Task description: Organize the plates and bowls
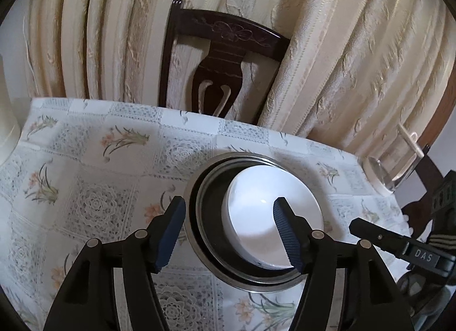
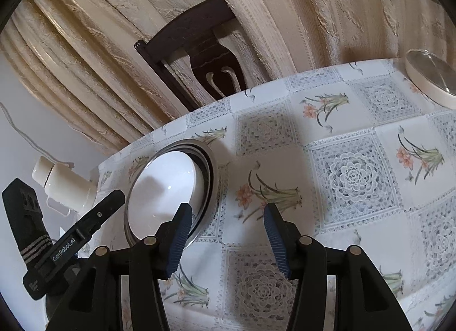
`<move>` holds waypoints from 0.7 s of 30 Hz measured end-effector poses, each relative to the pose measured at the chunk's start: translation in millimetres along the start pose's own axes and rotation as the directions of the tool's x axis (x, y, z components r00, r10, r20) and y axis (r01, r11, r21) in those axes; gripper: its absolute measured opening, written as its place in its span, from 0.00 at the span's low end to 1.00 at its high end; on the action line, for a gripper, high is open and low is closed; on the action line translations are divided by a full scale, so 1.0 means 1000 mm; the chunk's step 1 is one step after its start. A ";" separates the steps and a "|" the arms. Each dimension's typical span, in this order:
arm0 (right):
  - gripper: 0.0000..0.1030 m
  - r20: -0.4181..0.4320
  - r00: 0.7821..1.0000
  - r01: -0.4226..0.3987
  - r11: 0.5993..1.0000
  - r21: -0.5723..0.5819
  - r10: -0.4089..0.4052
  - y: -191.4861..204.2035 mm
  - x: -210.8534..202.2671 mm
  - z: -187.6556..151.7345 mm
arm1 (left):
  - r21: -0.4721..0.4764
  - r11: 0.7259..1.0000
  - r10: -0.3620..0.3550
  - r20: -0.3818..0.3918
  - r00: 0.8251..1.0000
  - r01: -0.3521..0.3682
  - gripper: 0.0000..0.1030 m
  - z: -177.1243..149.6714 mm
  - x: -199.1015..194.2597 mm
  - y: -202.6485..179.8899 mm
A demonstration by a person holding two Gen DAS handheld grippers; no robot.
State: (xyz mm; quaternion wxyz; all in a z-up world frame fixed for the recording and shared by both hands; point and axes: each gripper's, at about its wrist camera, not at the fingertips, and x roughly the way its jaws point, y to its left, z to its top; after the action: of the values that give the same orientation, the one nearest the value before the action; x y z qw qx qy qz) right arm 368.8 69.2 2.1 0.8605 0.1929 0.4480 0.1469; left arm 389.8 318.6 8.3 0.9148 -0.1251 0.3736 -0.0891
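Note:
A white bowl [image 1: 270,217] sits tilted inside a stack of dark, metal-rimmed plates [image 1: 196,188] on the flowered tablecloth. My left gripper [image 1: 230,202] hangs open over the stack: one blue pad lies outside the rim on the left, the other over the bowl. Nothing is between its fingers. In the right wrist view the same bowl [image 2: 162,191] and metal-rimmed plates [image 2: 211,171] lie at the left. My right gripper [image 2: 228,208] stands open and empty over bare cloth just right of them.
A dark wooden chair [image 1: 222,54] stands behind the table against cream curtains [image 1: 342,46]. A glass-topped dish [image 2: 433,80] sits near the far right corner of the table. A white flask [image 2: 65,185] stands off the table's left edge.

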 end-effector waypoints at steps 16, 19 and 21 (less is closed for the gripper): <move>0.56 -0.020 1.000 -0.017 0.999 -0.030 0.016 0.018 0.021 -0.001 | 0.023 1.000 -0.018 0.028 0.999 0.018 0.74 -0.008 0.020 0.003; 0.57 -0.024 1.000 -0.015 0.999 -0.035 0.014 0.021 0.028 -0.001 | 0.045 0.999 0.000 0.027 1.000 -0.001 0.74 -0.009 0.024 0.003; 0.57 -0.029 0.999 -0.014 0.999 -0.031 0.013 0.022 0.031 -0.002 | 0.052 0.999 0.006 0.029 1.000 -0.008 0.74 -0.010 0.026 0.002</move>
State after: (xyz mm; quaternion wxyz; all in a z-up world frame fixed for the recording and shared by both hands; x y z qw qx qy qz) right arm 383.2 101.8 -11.0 0.8558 0.1804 0.4569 0.1624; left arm 401.4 312.3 -15.9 0.9233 -0.1010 0.3586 -0.0937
